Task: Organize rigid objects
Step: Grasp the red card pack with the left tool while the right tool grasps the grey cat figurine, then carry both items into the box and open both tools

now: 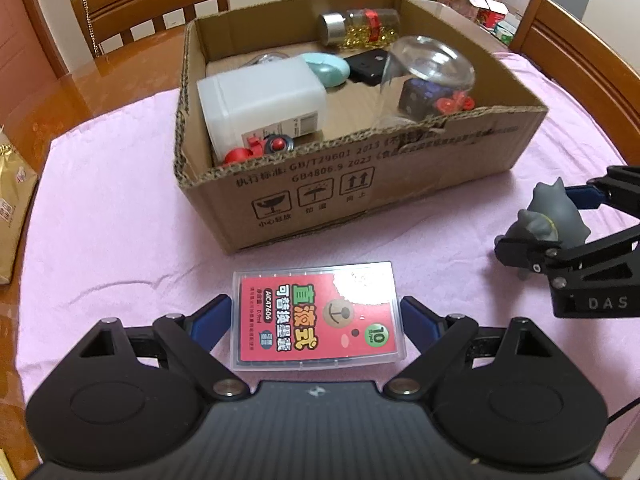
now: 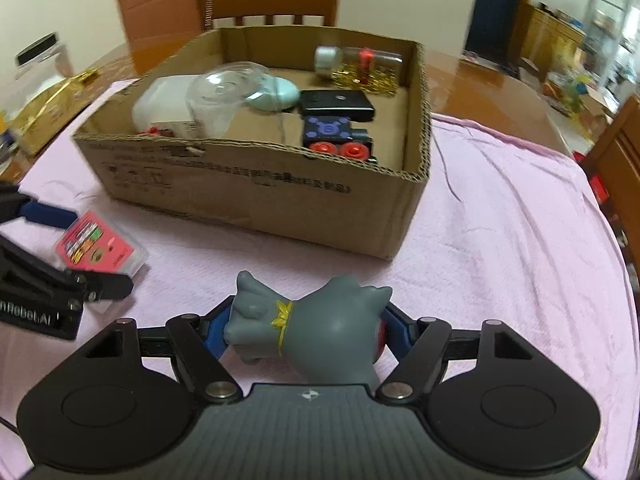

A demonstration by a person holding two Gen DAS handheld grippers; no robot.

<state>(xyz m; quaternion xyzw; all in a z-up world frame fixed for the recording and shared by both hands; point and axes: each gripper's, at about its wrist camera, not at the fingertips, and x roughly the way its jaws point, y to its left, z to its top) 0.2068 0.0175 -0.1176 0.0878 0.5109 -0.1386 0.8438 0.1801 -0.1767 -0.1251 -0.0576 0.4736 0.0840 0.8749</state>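
**Two grippers, two objects by the box**

Pink cloth [image 1: 120, 240] covers my table, cardboard box [image 1: 360, 184] at centre. My left gripper [image 1: 316, 316] brackets a clear case with red label [image 1: 318, 316], jaws wide, seemingly not touching. My right gripper [image 2: 304, 328] clamps a grey horned figurine [image 2: 320, 332] just above the cloth

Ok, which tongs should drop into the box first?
Right. The right tongs already grip the grey figure, while the left tongs only straddle the pink case, still lying on the cloth.
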